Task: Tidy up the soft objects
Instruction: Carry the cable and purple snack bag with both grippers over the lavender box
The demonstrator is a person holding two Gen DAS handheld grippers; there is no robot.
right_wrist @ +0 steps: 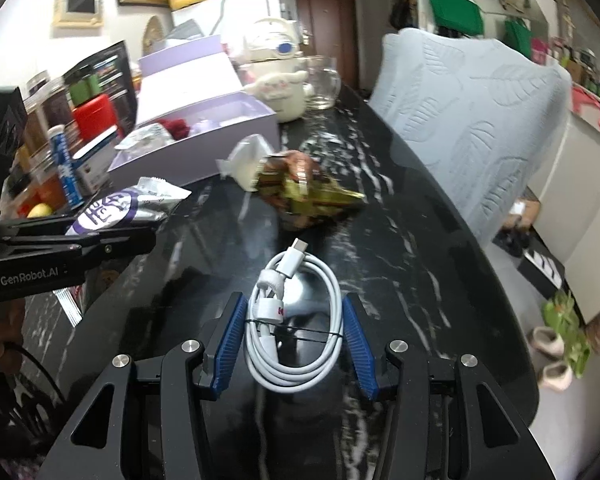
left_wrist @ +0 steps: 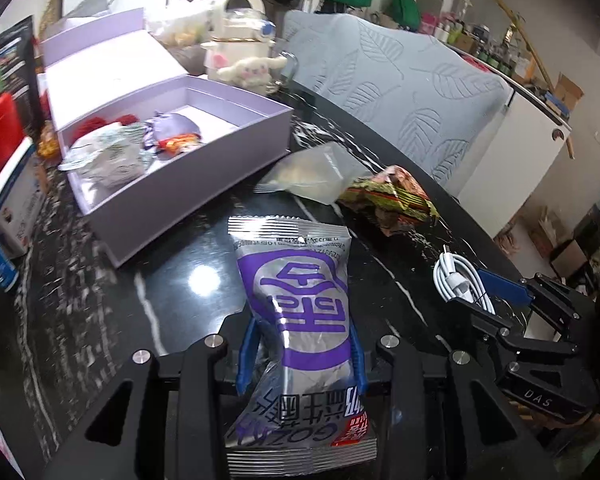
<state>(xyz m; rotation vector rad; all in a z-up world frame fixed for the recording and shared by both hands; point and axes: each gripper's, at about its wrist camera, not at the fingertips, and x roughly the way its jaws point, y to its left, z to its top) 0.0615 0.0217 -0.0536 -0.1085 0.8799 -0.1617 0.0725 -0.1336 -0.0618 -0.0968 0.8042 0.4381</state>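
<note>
Your left gripper (left_wrist: 302, 354) is clamped on the silver snack bag (left_wrist: 300, 320), which hides its fingertips. Your right gripper (right_wrist: 296, 344) stands apart around the white cable (right_wrist: 296, 320) on the desk (right_wrist: 400, 216); ahead, the green-brown packet (right_wrist: 312, 196) is blurred

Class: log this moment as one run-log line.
left gripper: shut on silver snack packet | right gripper: open around white cable | lavender box: open

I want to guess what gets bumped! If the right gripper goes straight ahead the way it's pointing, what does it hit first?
Probably the green and brown crinkly snack packet, beyond the white coiled cable between the right gripper's fingers. Depth is hard to judge.
</note>
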